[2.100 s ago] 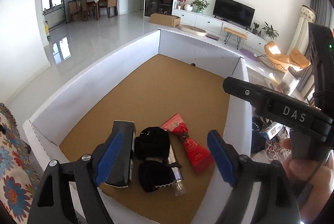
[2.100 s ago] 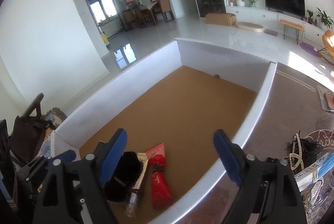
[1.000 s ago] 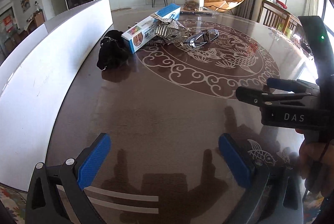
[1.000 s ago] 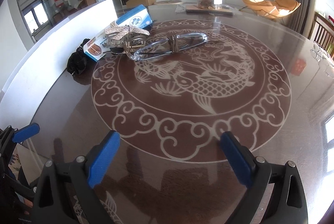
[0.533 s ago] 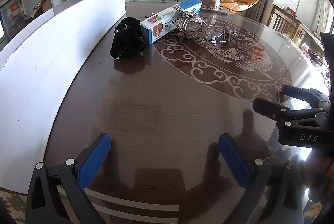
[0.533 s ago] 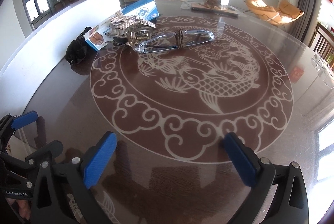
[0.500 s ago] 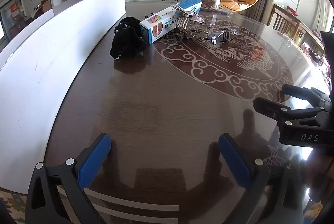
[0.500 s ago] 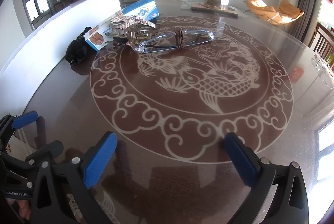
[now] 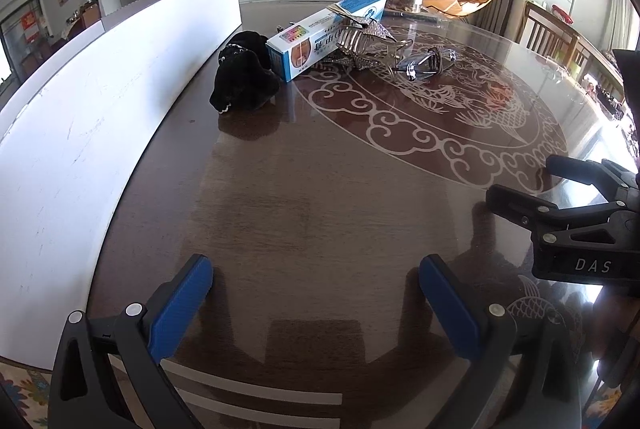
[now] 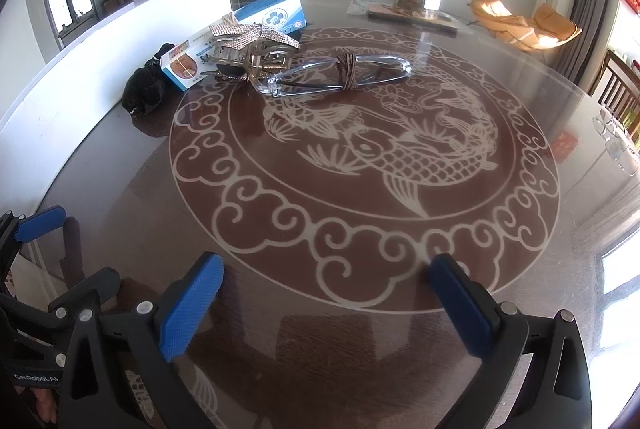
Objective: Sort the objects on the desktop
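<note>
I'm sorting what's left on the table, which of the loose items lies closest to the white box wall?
The black fabric pouch; it lies beside the white box wall, while the blue-and-white carton, rhinestone hair clip and clear glasses lie farther out.

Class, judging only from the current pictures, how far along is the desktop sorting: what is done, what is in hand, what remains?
Done: nothing is provable here, since the white box shows only its outer wall.
In hand: nothing; the left gripper and right gripper are open and empty.
Left: the black pouch, blue-and-white carton, rhinestone hair clip and clear glasses on the table.
</note>
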`<state>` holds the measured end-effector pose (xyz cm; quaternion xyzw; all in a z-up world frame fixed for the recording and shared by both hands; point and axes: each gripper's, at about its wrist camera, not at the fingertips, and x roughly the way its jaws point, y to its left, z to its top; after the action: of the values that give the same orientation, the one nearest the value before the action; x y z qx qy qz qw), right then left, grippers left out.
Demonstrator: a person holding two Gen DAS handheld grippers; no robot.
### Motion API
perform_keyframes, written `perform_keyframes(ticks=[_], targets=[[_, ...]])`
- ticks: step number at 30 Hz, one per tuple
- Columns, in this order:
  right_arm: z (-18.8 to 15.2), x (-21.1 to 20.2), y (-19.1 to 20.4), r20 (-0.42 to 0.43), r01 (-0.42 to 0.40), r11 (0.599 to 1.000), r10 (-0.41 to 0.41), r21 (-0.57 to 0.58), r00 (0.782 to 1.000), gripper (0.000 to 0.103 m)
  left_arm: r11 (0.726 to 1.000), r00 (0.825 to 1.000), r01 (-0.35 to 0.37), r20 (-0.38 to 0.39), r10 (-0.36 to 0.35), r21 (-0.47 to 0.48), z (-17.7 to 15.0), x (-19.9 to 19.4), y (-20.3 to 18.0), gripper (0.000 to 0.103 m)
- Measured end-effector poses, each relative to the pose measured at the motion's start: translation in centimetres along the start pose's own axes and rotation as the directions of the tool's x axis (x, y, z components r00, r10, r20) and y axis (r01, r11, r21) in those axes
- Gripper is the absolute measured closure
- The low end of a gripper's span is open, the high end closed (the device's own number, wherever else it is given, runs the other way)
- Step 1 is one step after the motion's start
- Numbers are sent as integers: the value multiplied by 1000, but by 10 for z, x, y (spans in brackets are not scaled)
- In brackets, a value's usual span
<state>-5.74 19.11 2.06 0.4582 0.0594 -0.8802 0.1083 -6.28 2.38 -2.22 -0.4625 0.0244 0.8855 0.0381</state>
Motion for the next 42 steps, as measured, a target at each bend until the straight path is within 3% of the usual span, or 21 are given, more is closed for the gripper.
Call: perform_keyframes(ticks=[4, 18, 26, 33, 37, 42], targets=[[0, 0, 0, 0, 0, 1000, 0, 0, 1000, 0, 1000, 999, 5, -51, -5, 7, 9, 6, -1, 0], [0, 0, 0, 0, 0, 1000, 0, 0, 1000, 0, 1000, 1000, 2, 1, -2, -3, 14, 10, 3, 0], [0, 0, 0, 0, -1, 1000, 1, -1, 1000, 0, 1000, 1000, -1, 14, 1, -6, -3, -2, 14, 0], [3, 2, -1, -6, -8, 1000, 8, -8, 1000, 0, 1000, 997, -12, 75, 13, -21, -15, -7, 20, 0], [31, 16, -5, -12, -61, 998, 61, -33, 998, 0, 999, 995, -17, 94, 20, -41, -18, -8, 23, 0], [108, 24, -38, 128, -90, 980, 68, 179, 989, 0, 997, 993, 7, 119, 3, -83, -19, -11, 29, 0]])
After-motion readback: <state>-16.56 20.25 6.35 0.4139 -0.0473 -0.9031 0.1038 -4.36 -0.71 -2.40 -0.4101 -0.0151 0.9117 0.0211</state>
